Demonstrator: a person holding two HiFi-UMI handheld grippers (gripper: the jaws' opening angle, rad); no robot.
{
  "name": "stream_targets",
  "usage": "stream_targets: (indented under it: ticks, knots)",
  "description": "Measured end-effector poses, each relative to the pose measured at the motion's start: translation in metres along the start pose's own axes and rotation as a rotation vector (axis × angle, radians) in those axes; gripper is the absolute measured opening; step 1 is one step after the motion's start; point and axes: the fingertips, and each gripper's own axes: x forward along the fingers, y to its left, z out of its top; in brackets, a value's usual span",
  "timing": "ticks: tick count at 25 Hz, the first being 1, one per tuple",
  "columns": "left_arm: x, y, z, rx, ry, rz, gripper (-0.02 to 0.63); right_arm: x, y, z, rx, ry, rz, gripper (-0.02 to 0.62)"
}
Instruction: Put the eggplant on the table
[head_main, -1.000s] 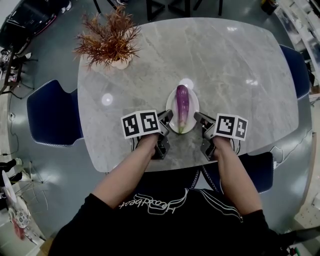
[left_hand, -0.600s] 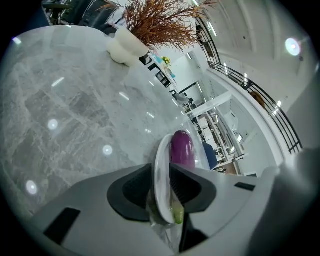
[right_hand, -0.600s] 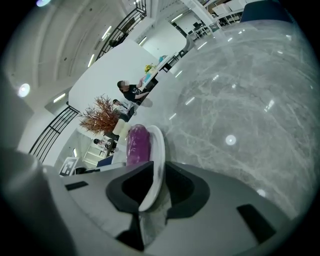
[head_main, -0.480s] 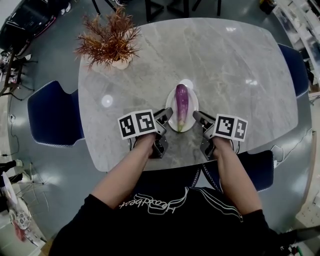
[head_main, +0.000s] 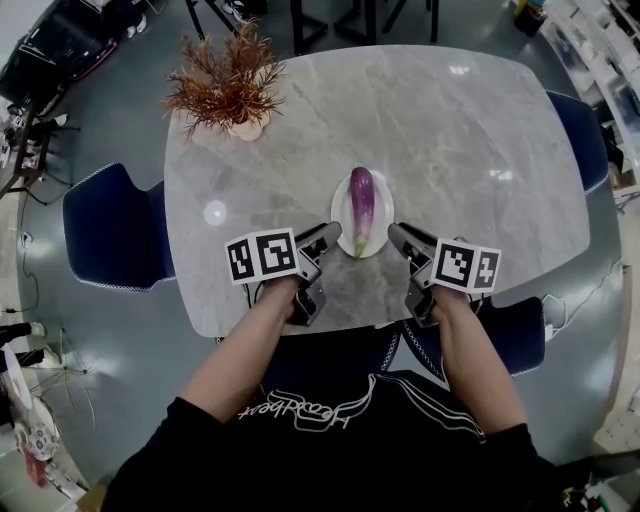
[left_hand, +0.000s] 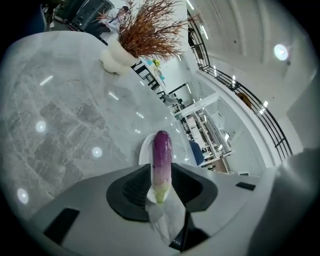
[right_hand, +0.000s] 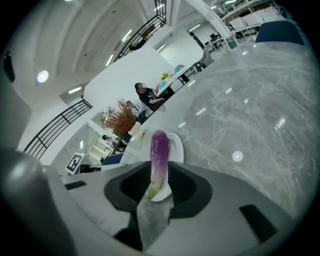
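Observation:
A purple eggplant (head_main: 361, 203) with a pale green stem end lies lengthwise on a small white plate (head_main: 377, 232) near the marble table's front edge. My left gripper (head_main: 328, 236) hovers just left of the plate's near end and my right gripper (head_main: 397, 236) just right of it. In the left gripper view the eggplant (left_hand: 161, 157) shows through the gap ahead of the left gripper (left_hand: 161, 189). Its jaws have just been opening, and nothing is between them. The right gripper (right_hand: 159, 186) also stands open, with the eggplant (right_hand: 159, 152) and plate (right_hand: 176, 148) ahead of it.
A pot of dried reddish plant (head_main: 232, 85) stands at the far left corner of the table (head_main: 450, 130). Blue chairs sit at the left (head_main: 110, 225) and far right (head_main: 580, 120). A person (right_hand: 147, 96) sits far off in the right gripper view.
Both grippers have lifted a little off the table by the plate's near end. The eggplant and plate lie where they were.

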Motion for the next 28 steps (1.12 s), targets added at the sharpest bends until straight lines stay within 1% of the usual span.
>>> stream_targets:
  ticks: [4,6,9,11,12,13,14,16,18,19,21,23,25,26,28]
  knots:
    - [-0.021,-0.024,-0.010,0.031,0.017,-0.045,0.114,-0.019,0.028,-0.002,-0.045,-0.018,0.071,0.087]
    - [-0.033,-0.040,-0.019,0.052,0.021,-0.087,0.112,-0.031,0.042,-0.006,-0.082,-0.022,0.104,0.087]
    - [-0.055,-0.078,-0.039,0.071,0.039,-0.216,0.112,-0.057,0.069,-0.014,-0.114,-0.042,0.171,0.086]
    - [-0.073,-0.107,-0.053,0.095,0.033,-0.301,0.110,-0.079,0.087,-0.019,-0.133,-0.060,0.203,0.084]
    - [-0.082,-0.121,-0.060,0.122,0.023,-0.332,0.102,-0.091,0.096,-0.021,-0.144,-0.067,0.219,0.068]
    - [-0.092,-0.133,-0.067,0.156,0.012,-0.357,0.065,-0.103,0.106,-0.024,-0.152,-0.073,0.239,0.023]
    - [-0.102,-0.146,-0.074,0.195,0.001,-0.382,0.035,-0.115,0.116,-0.027,-0.157,-0.082,0.264,0.014]
    - [-0.124,-0.169,-0.089,0.271,-0.016,-0.439,0.009,-0.137,0.136,-0.033,-0.175,-0.100,0.310,0.006]
    - [-0.147,-0.190,-0.103,0.345,-0.044,-0.481,0.008,-0.156,0.155,-0.042,-0.210,-0.108,0.347,0.006]
    - [-0.157,-0.197,-0.109,0.385,-0.065,-0.486,0.008,-0.164,0.164,-0.048,-0.231,-0.108,0.364,0.006]
    - [-0.175,-0.210,-0.121,0.477,-0.107,-0.468,0.008,-0.180,0.181,-0.060,-0.279,-0.105,0.402,0.006]
    - [-0.188,-0.221,-0.135,0.597,-0.137,-0.428,0.008,-0.194,0.195,-0.075,-0.329,-0.095,0.440,0.006]
    - [-0.198,-0.230,-0.150,0.722,-0.144,-0.387,0.008,-0.204,0.205,-0.093,-0.375,-0.079,0.461,0.006]
    - [-0.203,-0.233,-0.158,0.765,-0.139,-0.377,0.008,-0.208,0.208,-0.102,-0.396,-0.075,0.462,0.006]
    - [-0.215,-0.238,-0.170,0.801,-0.123,-0.387,0.008,-0.214,0.211,-0.117,-0.418,-0.079,0.452,0.006]
